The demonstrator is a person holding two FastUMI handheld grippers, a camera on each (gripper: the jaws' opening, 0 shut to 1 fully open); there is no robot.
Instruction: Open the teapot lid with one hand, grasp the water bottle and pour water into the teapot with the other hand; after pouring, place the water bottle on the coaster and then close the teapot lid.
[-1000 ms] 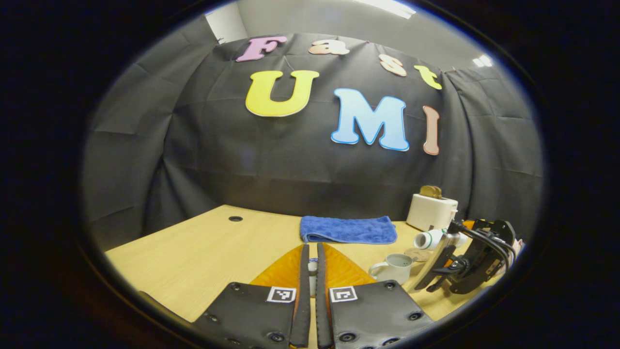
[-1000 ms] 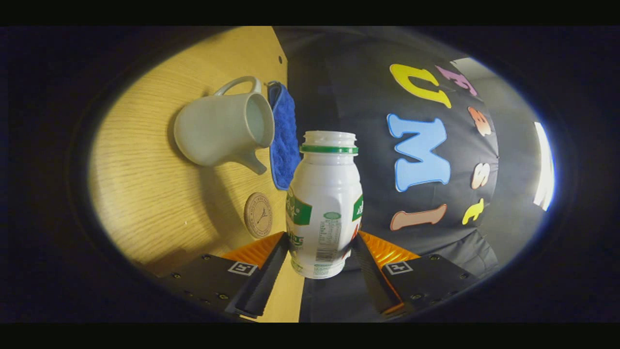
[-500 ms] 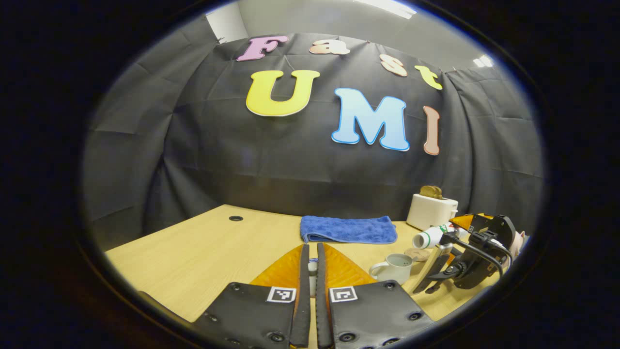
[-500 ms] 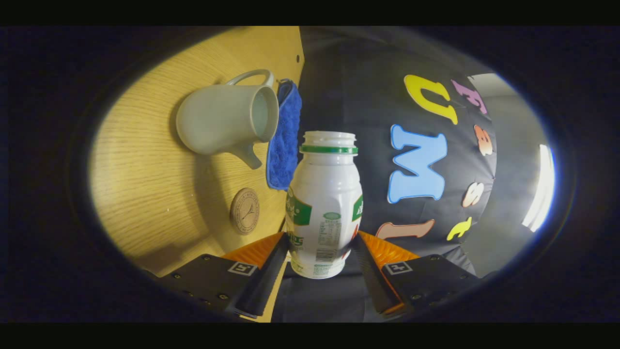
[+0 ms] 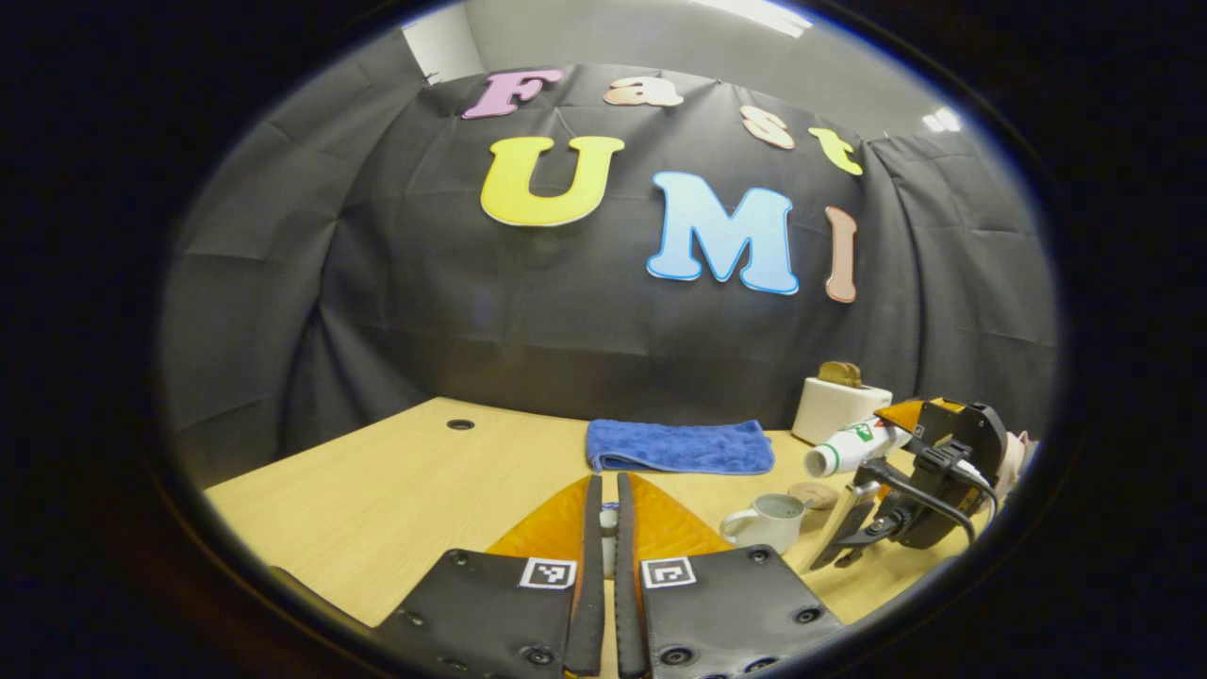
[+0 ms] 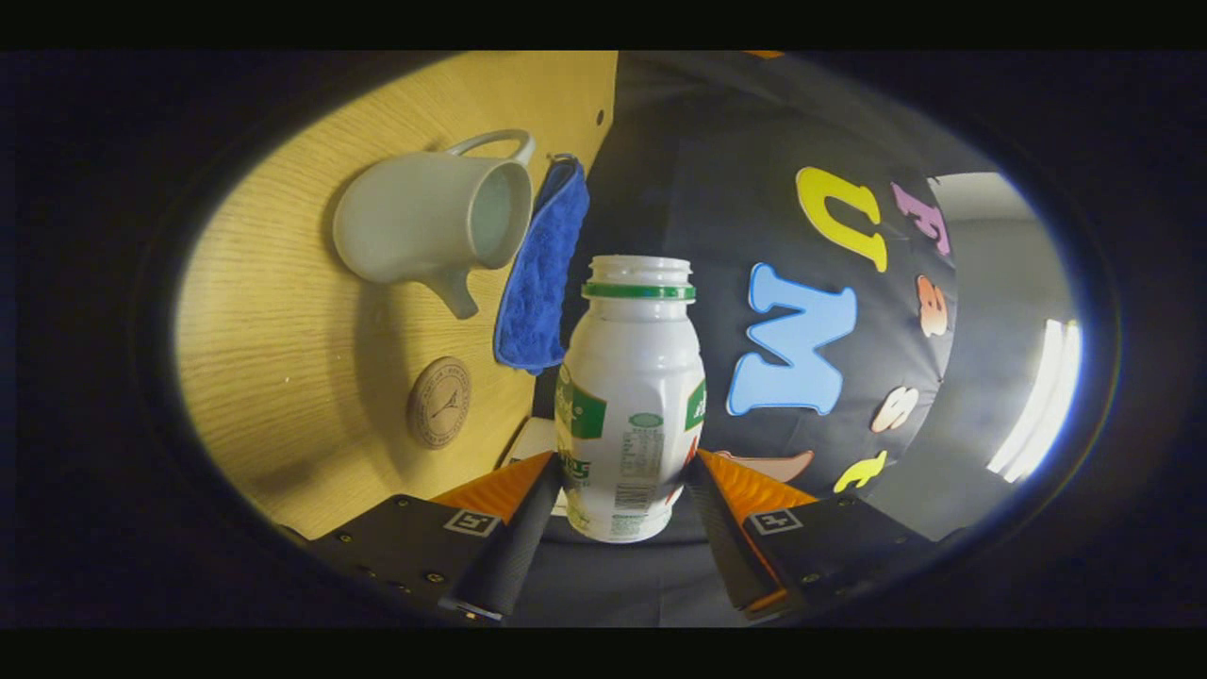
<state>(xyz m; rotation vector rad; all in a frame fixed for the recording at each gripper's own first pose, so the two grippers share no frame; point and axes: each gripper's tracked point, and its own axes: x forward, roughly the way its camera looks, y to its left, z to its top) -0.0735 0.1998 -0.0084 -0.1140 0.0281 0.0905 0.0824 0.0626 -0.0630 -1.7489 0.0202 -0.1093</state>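
Observation:
The pale teapot (image 5: 768, 521) stands open on the wooden table (image 5: 396, 490), its lid off. My left gripper (image 5: 608, 509) hovers left of it, shut on a small whitish piece, the teapot lid (image 5: 609, 542). A white water bottle (image 6: 630, 396) with a green neck ring and no cap sits between the fingers of my right gripper (image 6: 627, 481), which is shut on it. In the left gripper view the bottle (image 5: 853, 450) lies tipped on its side, in the air, right of the teapot and above the round brown coaster (image 5: 813, 494). From the right gripper view, the teapot (image 6: 424, 226) and coaster (image 6: 439, 401) are off to the left.
A folded blue towel (image 5: 679, 446) lies at the back of the table, with a white toaster (image 5: 837, 407) to its right. There is a small round hole (image 5: 460, 424) in the tabletop at the far left. A hand holds the right gripper at the right edge.
My right gripper has drawn back from the teapot with the bottle and turned a little. The left gripper has stayed put with the lid.

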